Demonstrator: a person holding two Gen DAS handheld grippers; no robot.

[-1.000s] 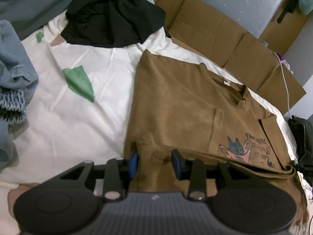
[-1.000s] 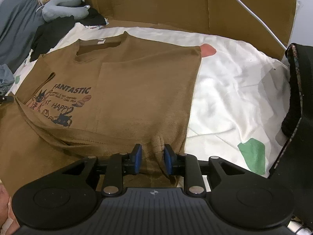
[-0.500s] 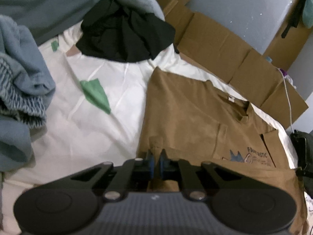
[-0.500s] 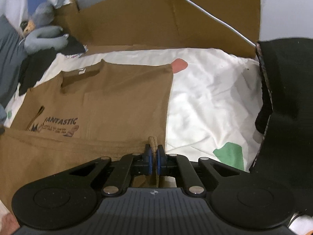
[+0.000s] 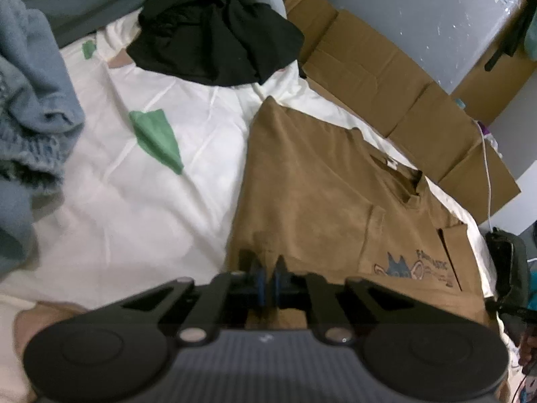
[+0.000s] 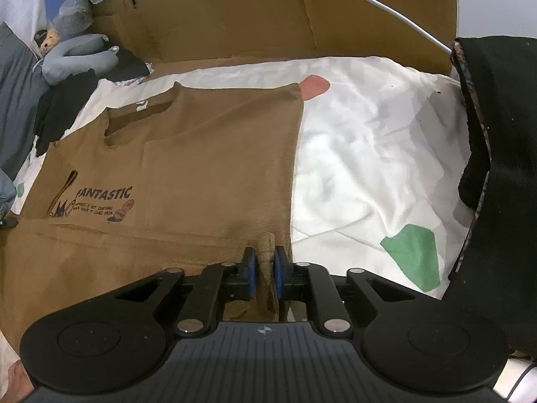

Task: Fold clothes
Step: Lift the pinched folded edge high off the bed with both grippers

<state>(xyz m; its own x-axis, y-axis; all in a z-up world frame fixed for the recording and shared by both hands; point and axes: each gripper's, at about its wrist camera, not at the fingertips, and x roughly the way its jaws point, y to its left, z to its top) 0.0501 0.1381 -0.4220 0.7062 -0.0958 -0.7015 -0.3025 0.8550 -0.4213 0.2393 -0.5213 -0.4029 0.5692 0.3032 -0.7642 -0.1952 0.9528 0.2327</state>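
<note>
A brown T-shirt (image 5: 322, 194) (image 6: 208, 154) with a cartoon print and the word FANTASTIC lies on a white sheet, its sides folded in and its collar at the far end. The bottom hem is lifted toward the camera and covers the lower part of the print. My left gripper (image 5: 268, 273) is shut on the hem's left corner. A pinch of brown cloth stands between the blue pads of my right gripper (image 6: 265, 262), which is shut on the hem's right corner.
A black garment (image 5: 214, 37) and blue-grey clothes (image 5: 30, 107) lie at the left. Cardboard sheets (image 5: 402, 77) (image 6: 302, 20) line the far edge, with a white cable (image 6: 402, 16) across them. A dark bag (image 6: 496, 141) stands at the right. A grey neck pillow (image 6: 74, 57) sits far left.
Both grippers closed from open onto the shirt's bottom hem and lifted it; the raised hem now covers more of the print.
</note>
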